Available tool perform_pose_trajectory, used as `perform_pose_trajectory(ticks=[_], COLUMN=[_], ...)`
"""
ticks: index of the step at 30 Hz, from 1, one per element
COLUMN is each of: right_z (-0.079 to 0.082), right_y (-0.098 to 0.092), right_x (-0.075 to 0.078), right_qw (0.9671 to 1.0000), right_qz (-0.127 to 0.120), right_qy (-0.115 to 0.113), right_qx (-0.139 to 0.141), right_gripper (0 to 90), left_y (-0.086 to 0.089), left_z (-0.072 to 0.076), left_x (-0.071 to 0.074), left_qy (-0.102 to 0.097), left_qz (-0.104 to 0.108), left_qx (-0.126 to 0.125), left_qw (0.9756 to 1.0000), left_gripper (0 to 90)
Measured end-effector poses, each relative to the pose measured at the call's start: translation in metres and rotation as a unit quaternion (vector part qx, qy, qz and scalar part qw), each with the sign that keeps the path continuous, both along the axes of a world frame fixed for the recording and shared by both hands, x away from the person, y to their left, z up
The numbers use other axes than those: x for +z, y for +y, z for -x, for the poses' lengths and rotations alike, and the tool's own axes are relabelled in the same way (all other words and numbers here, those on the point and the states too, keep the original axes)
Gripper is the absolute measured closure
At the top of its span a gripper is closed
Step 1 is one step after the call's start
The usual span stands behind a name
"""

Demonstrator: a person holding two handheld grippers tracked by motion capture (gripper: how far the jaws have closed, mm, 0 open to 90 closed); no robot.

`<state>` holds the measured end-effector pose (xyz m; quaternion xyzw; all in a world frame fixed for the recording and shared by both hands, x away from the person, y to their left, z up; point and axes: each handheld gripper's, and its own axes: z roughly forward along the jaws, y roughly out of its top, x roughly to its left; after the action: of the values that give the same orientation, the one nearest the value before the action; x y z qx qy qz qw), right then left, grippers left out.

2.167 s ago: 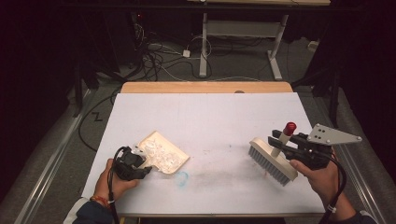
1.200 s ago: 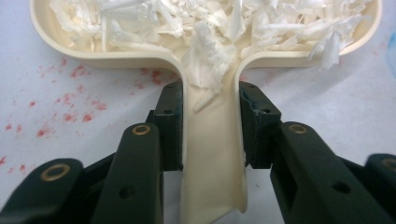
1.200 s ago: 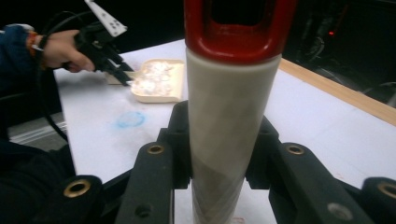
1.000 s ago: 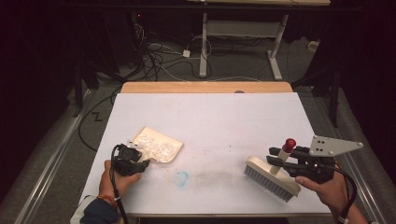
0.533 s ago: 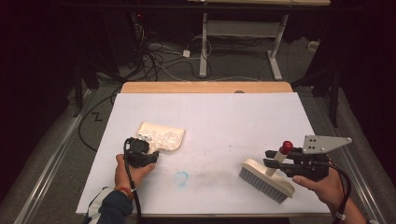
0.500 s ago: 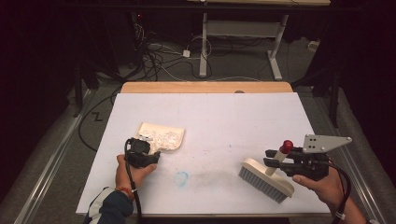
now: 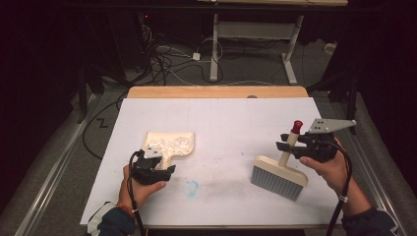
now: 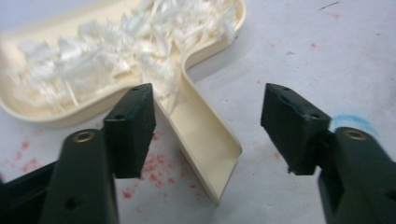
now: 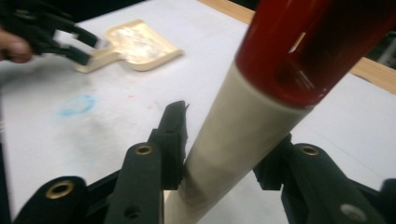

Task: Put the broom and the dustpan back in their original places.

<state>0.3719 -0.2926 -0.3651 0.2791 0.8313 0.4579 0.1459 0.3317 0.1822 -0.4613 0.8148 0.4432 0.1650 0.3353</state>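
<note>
Smooth cream plastic dustpan (image 8: 205, 140)

The left gripper (image 8: 205, 126) has just opened its jaws and let go of the dustpan (image 7: 169, 143) (its handle lies loose between them). The brush (image 7: 279, 169) now stands upright, and the right gripper's (image 7: 290, 146) jaws have just begun opening around its handle.

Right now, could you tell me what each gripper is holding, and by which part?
Right gripper: the brush, by its cream handle below the red tip. Left gripper: nothing; its fingers stand open around the dustpan handle.

Overhead view, two close gripper views
</note>
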Motion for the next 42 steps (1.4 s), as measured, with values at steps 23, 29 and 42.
perform_pose_trajectory(ticks=[23, 29, 42], right_z=[-0.1, -0.105, -0.089], right_y=[0.045, 0.042, 0.04], right_x=[-0.026, -0.024, -0.027], right_qw=[0.9858, 0.979, 0.9794], right_qz=[0.085, 0.068, 0.009], right_qy=[-0.004, -0.033, -0.058], right_qx=[-0.144, -0.19, -0.193], right_gripper=[52.0, 48.6, 44.6], left_y=[0.022, 0.021, 0.016], left_z=[0.043, 0.042, 0.043], left_x=[-0.005, -0.007, -0.008], left_qy=[-0.109, -0.107, -0.113], left_qz=[-0.008, -0.011, -0.025], left_qx=[-0.036, -0.042, -0.052], left_qw=[0.9934, 0.9933, 0.9919], left_gripper=[24.4, 24.2, 22.7])
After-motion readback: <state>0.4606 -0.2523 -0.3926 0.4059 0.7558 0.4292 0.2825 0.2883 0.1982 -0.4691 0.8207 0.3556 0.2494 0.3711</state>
